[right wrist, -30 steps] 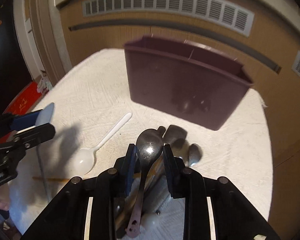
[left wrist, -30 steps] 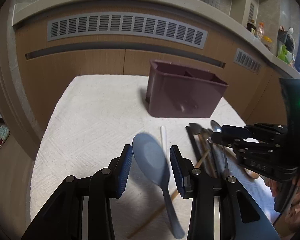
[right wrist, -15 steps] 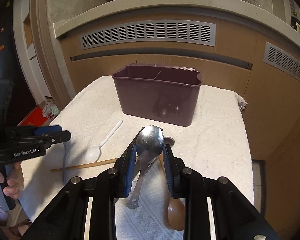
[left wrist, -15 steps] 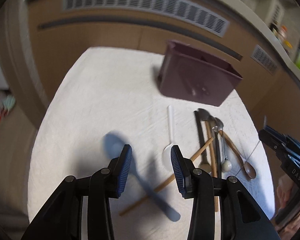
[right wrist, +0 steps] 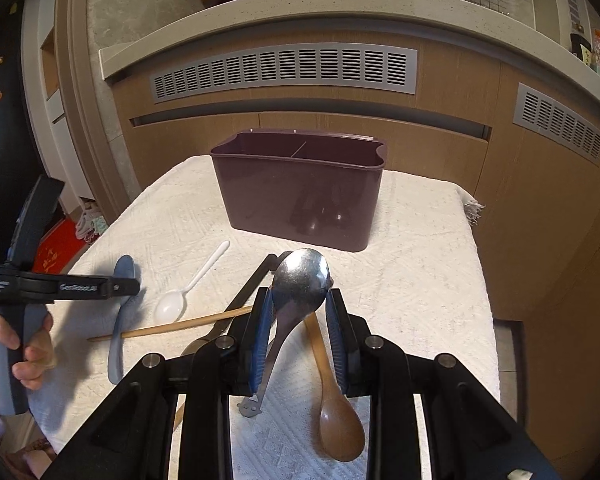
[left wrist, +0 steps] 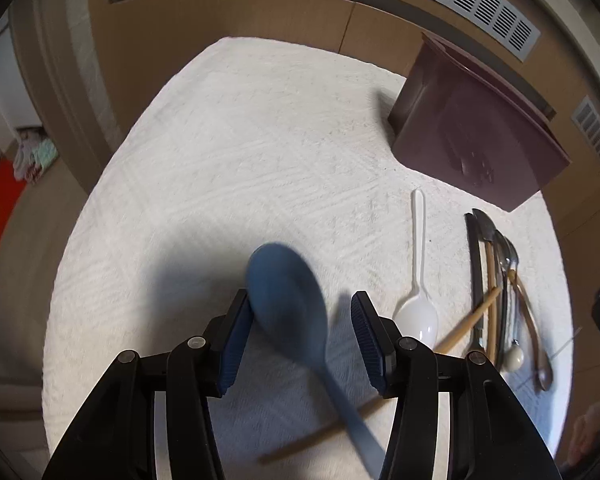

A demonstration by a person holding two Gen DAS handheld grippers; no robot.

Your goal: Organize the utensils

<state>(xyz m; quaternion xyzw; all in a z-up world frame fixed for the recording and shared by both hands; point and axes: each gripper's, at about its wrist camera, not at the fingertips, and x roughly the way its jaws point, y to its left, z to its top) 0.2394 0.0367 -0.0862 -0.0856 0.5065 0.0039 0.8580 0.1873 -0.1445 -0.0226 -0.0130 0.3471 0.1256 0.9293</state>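
Fingers of the right gripper [right wrist: 298, 312] pinch a metal spoon [right wrist: 300, 280] bowl-up mid-frame, ready for the bin [right wrist: 300, 196], while the left gripper [left wrist: 300, 332] is opening around the blue spoon [left wrist: 288, 296], lower centre.

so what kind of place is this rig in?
Most likely a home kitchen: a stone counter over wood cabinet fronts with vent grilles, bottles on the counter, and a divided utensil caddy on a white cloth-covered table.
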